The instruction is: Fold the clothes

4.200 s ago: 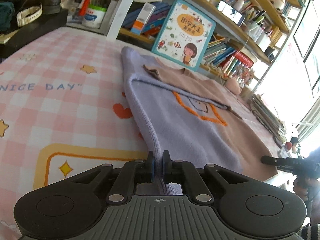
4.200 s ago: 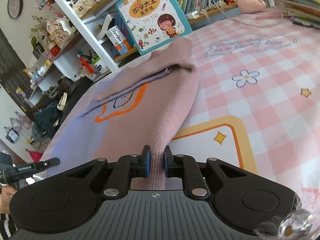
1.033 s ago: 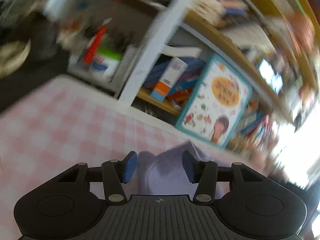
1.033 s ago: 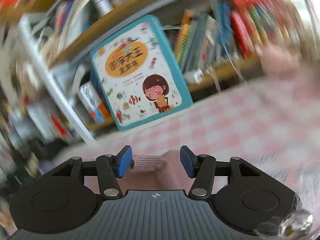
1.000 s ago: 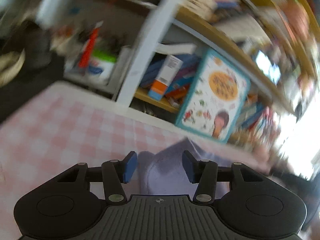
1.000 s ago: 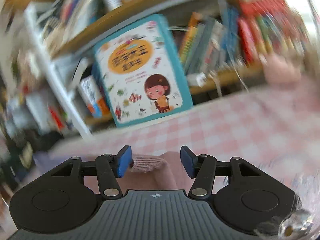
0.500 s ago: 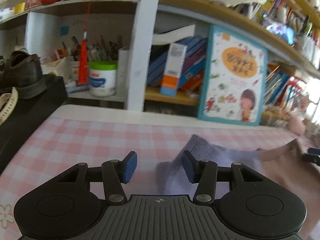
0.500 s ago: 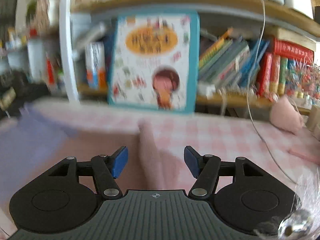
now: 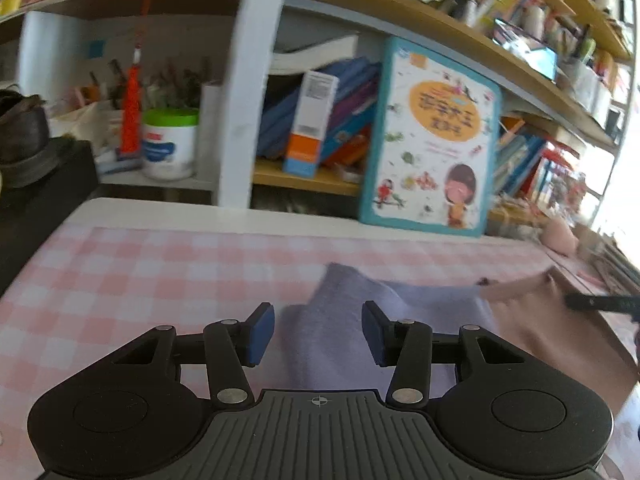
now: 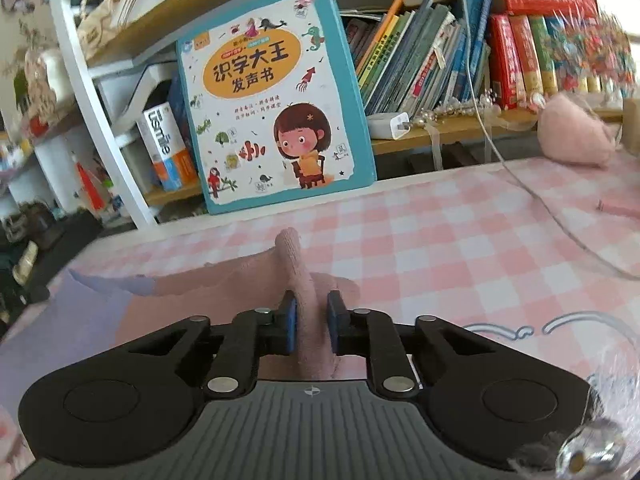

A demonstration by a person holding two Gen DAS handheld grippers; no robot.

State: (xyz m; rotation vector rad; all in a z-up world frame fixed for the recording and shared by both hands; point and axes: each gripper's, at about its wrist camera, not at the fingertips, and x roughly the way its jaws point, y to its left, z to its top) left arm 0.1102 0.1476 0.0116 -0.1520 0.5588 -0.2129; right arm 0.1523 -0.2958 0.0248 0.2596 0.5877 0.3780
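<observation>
"Usmile" box (image 10: 164,148) behind right gripper (image 10: 311,316) clamped on sweater (image 10: 304,280); left gripper (image 9: 318,334) closing around sweater, untouching.

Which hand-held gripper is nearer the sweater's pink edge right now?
Right. The right hand-held gripper is shut on the pink edge; the left hand-held gripper, jaws closing, straddles the lilac part.

Pink checked tablecloth (image 10: 440,248), crowded bookshelf (image 10: 440,136) behind it, picture book (image 10: 272,96) leaning against bookshelf, bright daylight right of bookshelf.
</observation>
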